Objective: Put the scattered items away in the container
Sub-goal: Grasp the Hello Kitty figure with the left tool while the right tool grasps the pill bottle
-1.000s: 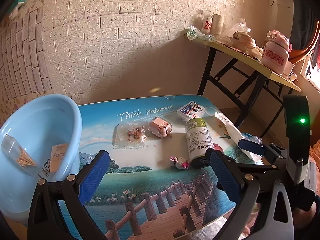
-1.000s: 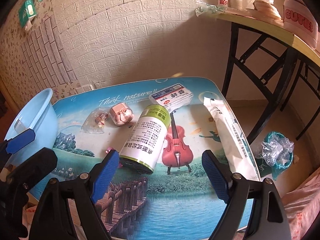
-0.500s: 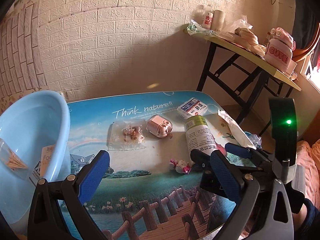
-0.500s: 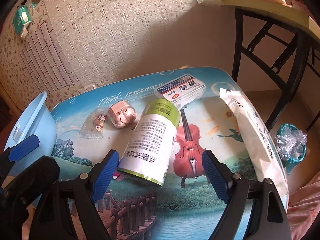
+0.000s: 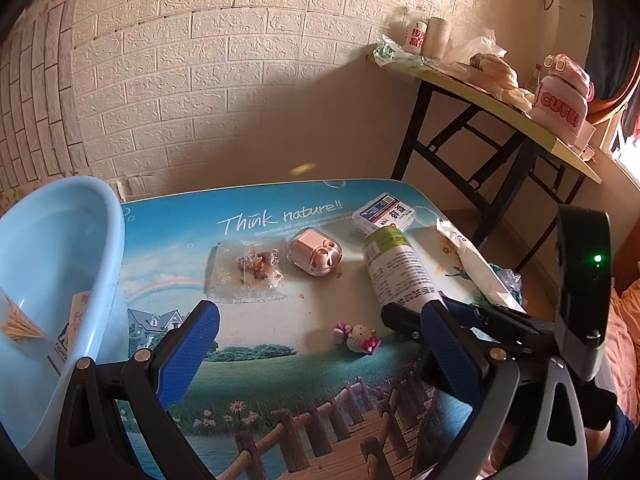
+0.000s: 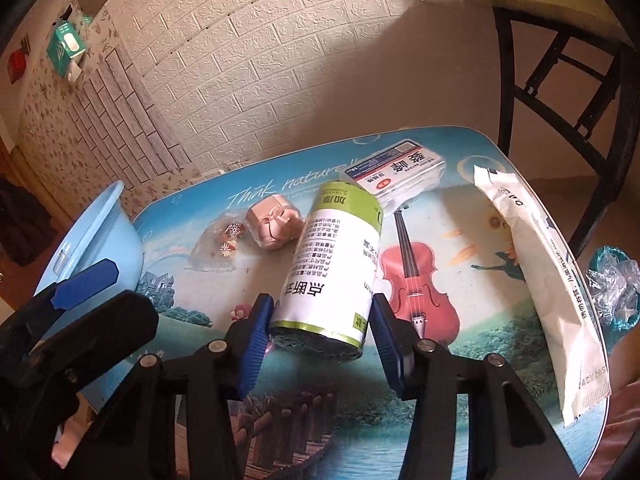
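Note:
A green-and-white roll [image 6: 332, 272] lies on the picture-printed table [image 6: 460, 420]; my right gripper [image 6: 320, 332] is shut on its near end, pads touching both sides. The roll also shows in the left wrist view [image 5: 400, 268]. My left gripper [image 5: 316, 356] is open and empty above the table's near part. The light blue basin [image 5: 52, 264] stands at the left, holding a toothpick box [image 5: 16, 320] and a packet. A pink case [image 5: 316, 254], a clear candy bag [image 5: 246, 272], a small kitty toy [image 5: 358, 338], a white box [image 5: 386, 214] and a long white packet [image 6: 548, 280] lie on the table.
A brick-pattern wall runs behind the table. A yellow folding table [image 5: 500, 108] with cups, bags and a pink "CUTE" container [image 5: 562, 108] stands at the back right. A crumpled plastic bag [image 6: 616, 284] lies beyond the table's right edge.
My right gripper has moved forward over the roll and closed from wide open onto its near end. My left gripper has shifted slightly right and stays open.

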The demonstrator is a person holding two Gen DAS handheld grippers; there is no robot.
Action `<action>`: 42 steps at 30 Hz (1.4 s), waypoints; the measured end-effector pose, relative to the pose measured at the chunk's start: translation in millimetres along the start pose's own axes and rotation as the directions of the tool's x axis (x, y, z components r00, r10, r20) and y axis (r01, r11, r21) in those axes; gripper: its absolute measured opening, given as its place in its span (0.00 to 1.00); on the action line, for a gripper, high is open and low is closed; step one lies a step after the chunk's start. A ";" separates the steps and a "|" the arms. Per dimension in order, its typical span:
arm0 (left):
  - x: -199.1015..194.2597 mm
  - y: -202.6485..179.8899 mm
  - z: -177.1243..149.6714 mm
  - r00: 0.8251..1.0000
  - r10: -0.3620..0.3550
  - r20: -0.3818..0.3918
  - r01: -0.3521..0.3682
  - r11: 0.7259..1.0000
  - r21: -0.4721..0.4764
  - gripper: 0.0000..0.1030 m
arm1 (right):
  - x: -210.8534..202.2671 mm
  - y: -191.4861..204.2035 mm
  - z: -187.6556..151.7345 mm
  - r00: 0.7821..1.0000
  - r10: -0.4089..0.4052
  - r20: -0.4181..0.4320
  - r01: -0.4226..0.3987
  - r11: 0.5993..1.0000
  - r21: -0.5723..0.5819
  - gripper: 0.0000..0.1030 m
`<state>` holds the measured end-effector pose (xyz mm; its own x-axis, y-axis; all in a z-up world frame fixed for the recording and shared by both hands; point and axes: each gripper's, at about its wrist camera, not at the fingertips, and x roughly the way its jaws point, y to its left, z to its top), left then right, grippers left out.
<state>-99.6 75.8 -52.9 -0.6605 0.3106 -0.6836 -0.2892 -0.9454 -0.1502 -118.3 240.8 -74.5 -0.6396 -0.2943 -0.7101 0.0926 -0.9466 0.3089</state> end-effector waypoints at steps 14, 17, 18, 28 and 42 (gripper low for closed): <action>41.8 0.1 -9.9 0.994 0.059 -0.090 -0.063 0.997 -0.049 0.96 | -22.2 -24.6 8.1 0.998 -0.027 0.052 0.025 0.998 0.051 0.47; 49.2 -0.8 -13.8 0.992 0.066 -0.106 -0.071 0.997 -0.040 0.89 | -24.9 -29.1 7.7 0.998 -0.025 0.054 0.022 0.999 0.050 0.47; 51.7 -1.6 -15.3 0.991 0.072 -0.113 -0.077 0.996 -0.034 0.88 | -25.0 -29.6 7.7 0.998 -0.025 0.054 0.022 0.999 0.049 0.47; 59.1 -10.3 -20.8 0.992 0.051 -0.111 -0.052 0.999 -0.005 0.66 | -22.7 -30.7 6.6 0.999 -0.023 0.045 0.021 0.999 0.048 0.47; 64.4 -15.1 -18.4 0.995 -0.005 -0.099 0.006 1.000 0.007 0.33 | -15.9 -30.7 2.2 0.999 -0.036 0.029 0.035 0.999 0.039 0.47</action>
<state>-125.0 108.3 -107.8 -0.5874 0.3046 -0.7498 -0.2981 -0.9428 -0.1495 -112.6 274.9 -71.3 -0.6647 -0.2561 -0.7018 0.0407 -0.9504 0.3083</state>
